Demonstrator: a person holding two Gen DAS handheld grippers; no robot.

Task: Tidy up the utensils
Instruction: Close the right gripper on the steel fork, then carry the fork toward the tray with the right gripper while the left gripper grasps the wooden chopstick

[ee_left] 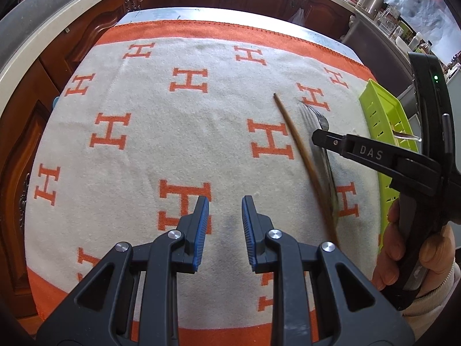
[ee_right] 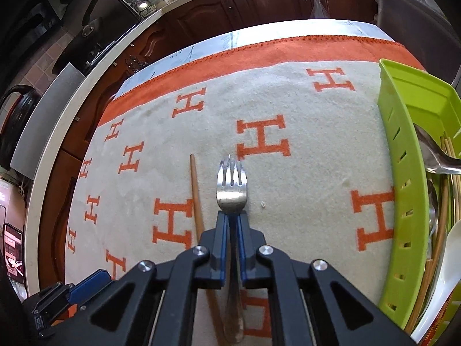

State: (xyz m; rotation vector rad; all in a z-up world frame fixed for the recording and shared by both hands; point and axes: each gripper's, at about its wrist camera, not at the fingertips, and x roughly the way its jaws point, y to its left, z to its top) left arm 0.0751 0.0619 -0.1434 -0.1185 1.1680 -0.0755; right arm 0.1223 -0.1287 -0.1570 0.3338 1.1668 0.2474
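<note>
Right hand-held gripper (ee_right: 232, 216) clamped on fork (ee_right: 231, 190); left hand-held gripper (ee_left: 225, 210) empty.

Fork lies on the H-patterned cloth (ee_left: 173, 144) over the desk, tines pointing far, blue pads pinching its neck just below the head. A chopstick (ee_right: 196, 199) lies just left of the fork, near parallel to it. Left jaws stand narrowly apart over bare cloth, nothing between them. Green tray (ee_right: 409, 173) at right holds spoons and chopsticks. A hand (ee_left: 409, 248) grips the right tool's handle.
</note>
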